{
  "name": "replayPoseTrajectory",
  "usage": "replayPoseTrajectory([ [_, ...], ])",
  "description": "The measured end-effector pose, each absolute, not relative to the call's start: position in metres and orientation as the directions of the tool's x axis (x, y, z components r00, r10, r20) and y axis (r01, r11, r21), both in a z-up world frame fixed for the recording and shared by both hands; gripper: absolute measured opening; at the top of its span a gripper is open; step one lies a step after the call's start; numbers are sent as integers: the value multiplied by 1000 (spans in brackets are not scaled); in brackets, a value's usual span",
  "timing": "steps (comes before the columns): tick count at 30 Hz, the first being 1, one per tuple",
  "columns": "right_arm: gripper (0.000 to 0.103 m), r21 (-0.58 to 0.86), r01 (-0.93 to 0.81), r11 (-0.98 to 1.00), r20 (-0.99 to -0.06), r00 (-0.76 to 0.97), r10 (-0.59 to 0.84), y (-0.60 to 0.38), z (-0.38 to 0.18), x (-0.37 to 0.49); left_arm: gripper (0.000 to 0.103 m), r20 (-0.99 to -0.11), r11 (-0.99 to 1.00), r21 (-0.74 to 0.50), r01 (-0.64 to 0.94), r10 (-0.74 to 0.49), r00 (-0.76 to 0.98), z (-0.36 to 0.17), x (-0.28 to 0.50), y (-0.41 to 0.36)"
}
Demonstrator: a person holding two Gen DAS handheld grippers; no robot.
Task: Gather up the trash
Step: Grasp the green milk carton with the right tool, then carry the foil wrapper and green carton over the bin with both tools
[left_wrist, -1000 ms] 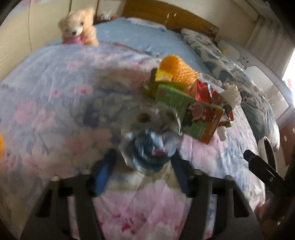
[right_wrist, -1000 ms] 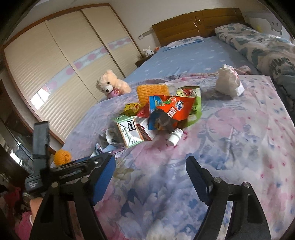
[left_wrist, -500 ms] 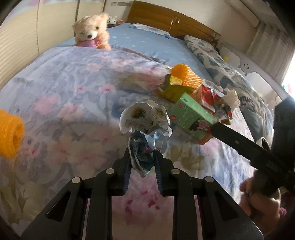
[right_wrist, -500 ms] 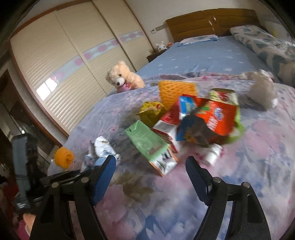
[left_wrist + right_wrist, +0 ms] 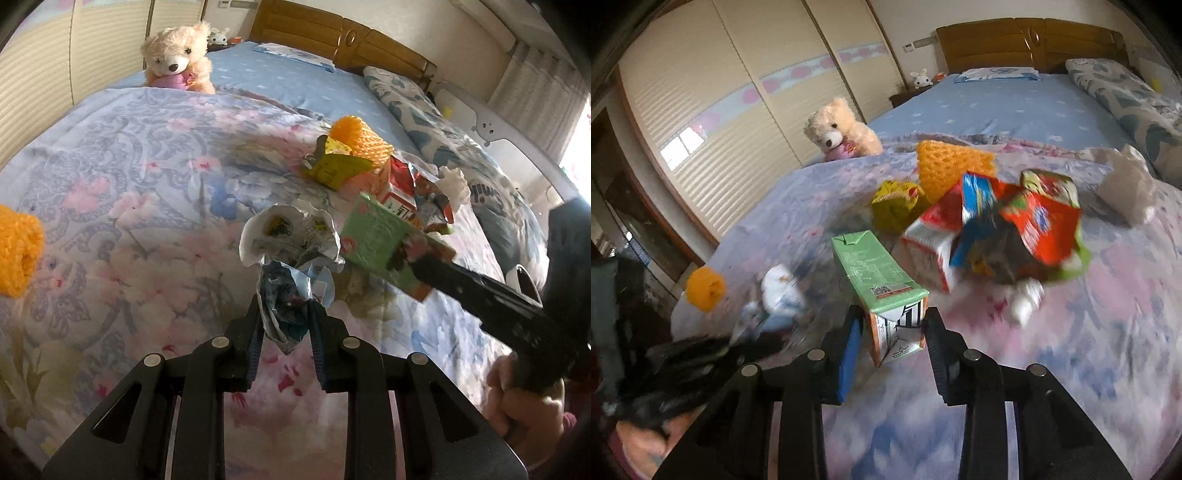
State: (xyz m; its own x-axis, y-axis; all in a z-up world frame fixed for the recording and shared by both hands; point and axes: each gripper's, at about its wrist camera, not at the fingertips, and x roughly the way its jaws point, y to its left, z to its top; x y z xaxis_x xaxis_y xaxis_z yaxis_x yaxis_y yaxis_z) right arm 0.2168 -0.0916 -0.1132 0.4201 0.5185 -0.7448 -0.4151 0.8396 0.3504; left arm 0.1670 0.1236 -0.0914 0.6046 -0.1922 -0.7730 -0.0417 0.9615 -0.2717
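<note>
We are mid-collection, with one piece already in hand and a second being taken. Our left gripper [image 5: 284,325] is clamped on a crumpled wrapper [image 5: 291,254], which stands up out of the pads, clear of the quilt [image 5: 122,206]. Our right gripper [image 5: 892,343] is closing on the green carton [image 5: 879,280]; the carton's near end sits between the jaws, the right pad looks to be at its side, and a sliver of gap shows at the blue left pad, so we judge the grip not yet made.

The carton lies at the near edge of the trash pile [image 5: 993,236], just beside the red box. Its long axis runs away from us, toward the bear [image 5: 838,133], with the folded top at the far end and the base end toward the gripper, so the jaws span its short width.

Next, we judge, the squeeze must finish squarely on the two side faces before any lift, or the carton may twist out. No bin shows in either view, so we cannot say where the pieces go
</note>
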Motion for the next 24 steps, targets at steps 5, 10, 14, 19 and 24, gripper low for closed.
replayPoseTrajectory([
  [5,52,337,-421,842,-745,428,512,-87,-113,219,22,-778,963,-268,-41,-191,599,-90,163,122],
  [10,56,337,-447,829,-755,398,522,-71,-124,226,22,-776,962,-269,-36,-195,599,-85,158,118],
  [14,32,338,-446,829,-752,402,523,-76,-121,215,22,-771,964,-265,-6,-208,601,-80,153,105],
  [19,32,340,-402,850,-727,460,509,-112,-105,190,22,-767,964,-261,59,-244,593,-76,151,75],
  [24,32,341,-334,879,-706,526,473,-161,-88,166,22,-767,955,-257,146,-293,570,-74,147,33],
])
